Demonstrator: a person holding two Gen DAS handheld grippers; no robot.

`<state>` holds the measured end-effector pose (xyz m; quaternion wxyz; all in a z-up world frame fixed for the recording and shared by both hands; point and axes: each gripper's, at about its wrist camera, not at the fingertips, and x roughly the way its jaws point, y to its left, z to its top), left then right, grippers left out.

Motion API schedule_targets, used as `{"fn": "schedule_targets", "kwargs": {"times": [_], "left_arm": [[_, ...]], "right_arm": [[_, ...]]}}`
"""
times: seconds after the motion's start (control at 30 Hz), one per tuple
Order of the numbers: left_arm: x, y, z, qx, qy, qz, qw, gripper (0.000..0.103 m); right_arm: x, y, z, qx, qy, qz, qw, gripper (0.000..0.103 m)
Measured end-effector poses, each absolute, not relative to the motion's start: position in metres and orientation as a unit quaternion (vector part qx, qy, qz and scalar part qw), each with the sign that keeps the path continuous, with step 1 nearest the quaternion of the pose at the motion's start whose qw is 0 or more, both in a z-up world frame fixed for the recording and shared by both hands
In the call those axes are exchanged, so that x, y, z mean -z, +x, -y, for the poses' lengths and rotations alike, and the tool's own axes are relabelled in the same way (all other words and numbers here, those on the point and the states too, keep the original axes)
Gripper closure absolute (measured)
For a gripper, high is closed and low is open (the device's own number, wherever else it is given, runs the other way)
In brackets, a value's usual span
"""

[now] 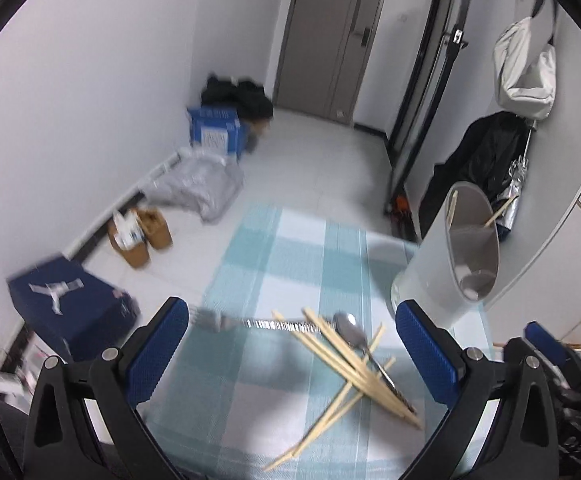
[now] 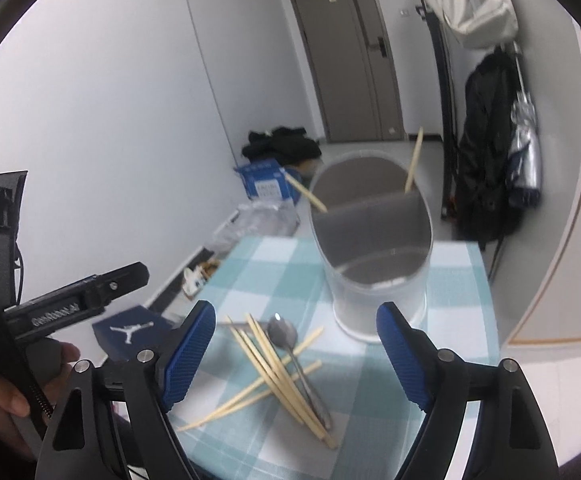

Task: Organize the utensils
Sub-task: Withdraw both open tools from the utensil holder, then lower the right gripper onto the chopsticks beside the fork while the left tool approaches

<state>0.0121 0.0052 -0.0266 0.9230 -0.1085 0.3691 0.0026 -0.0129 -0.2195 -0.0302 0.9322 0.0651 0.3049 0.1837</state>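
- While both tools hang over the heap, the left gripper (image 1: 290, 356) and right gripper (image 2: 296, 358) each stand with jaws spread wide and nothing between the pads.
- Just beyond the fingertips, the chopsticks (image 2: 274, 372) lie crossed on the checked cloth (image 2: 370, 400), with a spoon (image 2: 286, 338) tangled among them; a fork (image 1: 226, 322) lies apart.
- I'd single out one loose stick at the heap's edge, pinching across its shaft rather than scooping.
- Farther back stands the holder (image 2: 370, 248), two sticks already leaning inside.

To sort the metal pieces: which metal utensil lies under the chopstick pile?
The spoon: chopsticks cross its handle. The fork lies mostly clear, stretching left from the pile.
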Motion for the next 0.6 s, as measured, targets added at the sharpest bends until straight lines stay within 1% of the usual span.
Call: {"fn": "schedule_targets", "kwargs": {"times": [0.2, 0.43, 0.5, 0.53, 0.6], "left_arm": [[0.048, 0.022, -0.021, -0.003, -0.137, -0.424, 0.895, 0.001], [0.06, 0.034, -0.055, -0.034, -0.195, -0.463, 0.864, 0.001], [0.064, 0.035, -0.067, -0.031, -0.229, -0.468, 0.853, 0.001], [0.066, 0.038, -0.07, -0.032, -0.239, -0.471, 0.849, 0.001], [0.068, 0.039, -0.077, -0.031, -0.258, -0.474, 0.842, 0.001]], "right_arm": [[0.062, 0.0, 0.209, -0.171, 0.044, -0.353, 0.919, 0.02], [0.091, 0.015, 0.181, -0.179, 0.002, -0.405, 0.897, 0.021], [0.097, 0.021, 0.172, -0.188, -0.002, -0.416, 0.89, 0.025], [0.099, 0.024, 0.167, -0.196, -0.005, -0.422, 0.885, 0.03], [0.101, 0.03, 0.158, -0.213, -0.008, -0.431, 0.877, 0.034]]}}
